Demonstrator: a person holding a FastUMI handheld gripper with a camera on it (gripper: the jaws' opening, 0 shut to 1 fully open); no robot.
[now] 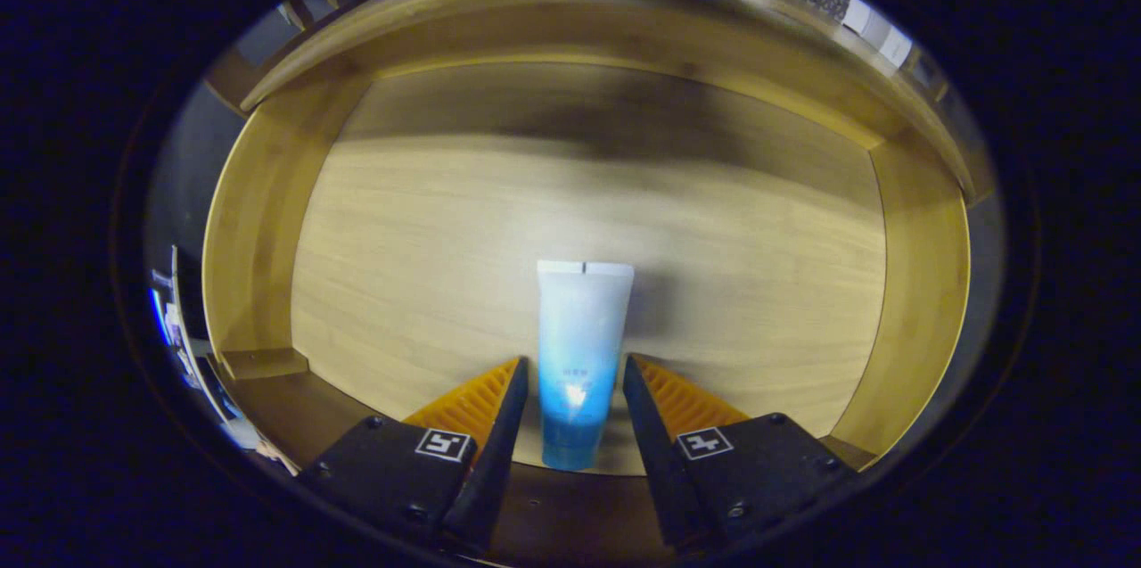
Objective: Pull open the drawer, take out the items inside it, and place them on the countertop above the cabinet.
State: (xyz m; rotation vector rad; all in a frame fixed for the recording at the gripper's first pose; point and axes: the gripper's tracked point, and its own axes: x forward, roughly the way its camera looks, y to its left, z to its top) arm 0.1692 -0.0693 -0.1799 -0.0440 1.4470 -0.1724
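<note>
Gripper [574,369] fingers apart, flanking white-to-blue plastic tube [580,352] lying near front edge of open wooden drawer [254,220]; contact unclear.

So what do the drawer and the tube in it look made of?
Drawer: wood or bamboo, going by its straight grain and satin sheen. Tube: apparently soft frosted plastic, translucent white fading to blue, with a glossy highlight. It lies between the open hand-held gripper fingers.
</note>
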